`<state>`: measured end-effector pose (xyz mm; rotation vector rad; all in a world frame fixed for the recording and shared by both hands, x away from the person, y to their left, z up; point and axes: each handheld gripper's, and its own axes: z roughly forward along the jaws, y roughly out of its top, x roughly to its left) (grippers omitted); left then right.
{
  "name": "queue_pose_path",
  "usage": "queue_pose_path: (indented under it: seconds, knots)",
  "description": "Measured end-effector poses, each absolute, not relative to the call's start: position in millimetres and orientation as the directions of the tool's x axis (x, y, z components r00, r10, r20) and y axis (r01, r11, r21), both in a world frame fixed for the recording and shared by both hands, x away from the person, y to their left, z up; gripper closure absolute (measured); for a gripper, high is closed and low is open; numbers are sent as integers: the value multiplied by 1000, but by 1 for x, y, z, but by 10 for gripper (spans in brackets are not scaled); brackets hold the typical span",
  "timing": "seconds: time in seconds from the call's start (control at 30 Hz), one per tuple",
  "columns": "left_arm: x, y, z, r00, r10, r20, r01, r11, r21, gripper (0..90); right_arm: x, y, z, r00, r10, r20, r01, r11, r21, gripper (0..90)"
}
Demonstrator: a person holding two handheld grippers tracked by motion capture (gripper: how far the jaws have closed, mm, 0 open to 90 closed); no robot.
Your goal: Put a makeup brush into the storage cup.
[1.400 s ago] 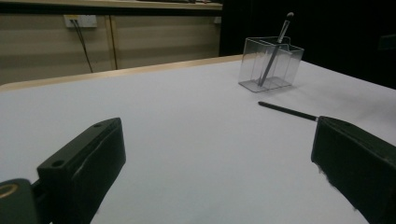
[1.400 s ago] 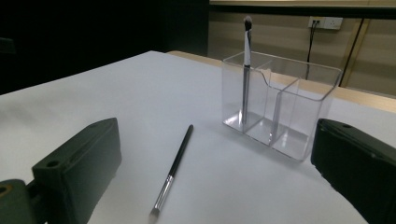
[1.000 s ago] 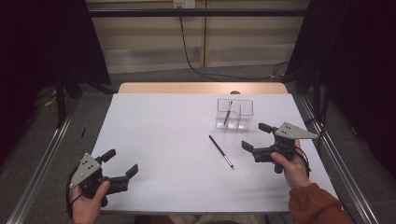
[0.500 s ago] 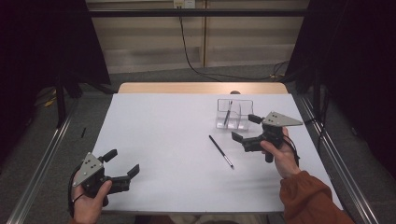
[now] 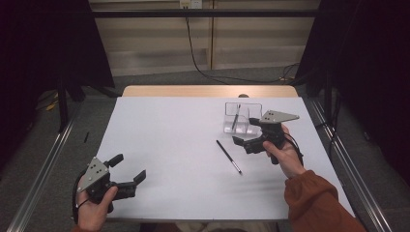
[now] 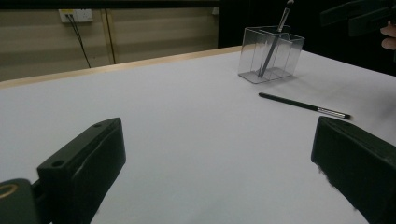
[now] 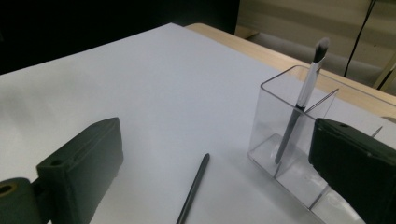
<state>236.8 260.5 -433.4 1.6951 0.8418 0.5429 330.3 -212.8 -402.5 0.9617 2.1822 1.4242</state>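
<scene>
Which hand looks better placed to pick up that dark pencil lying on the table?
The right. The right gripper is open just beside the pencil and the clear holder, while the left gripper sits open at the table's near left corner, far from it.

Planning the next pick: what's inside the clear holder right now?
The clear holder contains one brush, leaning, bristles up, in one compartment. The right claw hides the nearer compartment's floor.

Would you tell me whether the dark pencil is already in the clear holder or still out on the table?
Out. The pencil lies flat on the table, beside the clear holder.
</scene>
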Motion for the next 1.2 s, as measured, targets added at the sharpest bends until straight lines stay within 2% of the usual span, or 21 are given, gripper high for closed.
queue_pose_path:
  seconds: [0.13,0.2,0.27,0.4,0.73,1.0,1.2]
  knots:
    - [237,261,-433,641,764,-65,257,-134,957,31,333,-211,-401,-715,697,52,360,303,883,40]
    - [237,261,-434,636,769,-66,258,-132,957,31,335,-209,-401,-732,679,55,382,342,859,7]
    - [237,262,-433,635,770,-65,258,-132,957,31,336,-206,-402,-739,672,51,403,379,833,15]
    - [237,262,-433,633,771,-67,259,-130,957,31,343,-202,-404,-748,656,99,472,421,774,15]
    - [237,261,-434,636,769,-66,258,-132,957,31,354,-196,-403,-755,642,132,553,515,655,11]
    - [237,261,-434,640,766,-63,257,-137,957,31,360,-181,-413,-773,619,137,602,650,464,32]
    - [237,261,-434,638,768,-57,257,-142,956,31,361,-171,-423,-769,626,130,625,694,359,53]
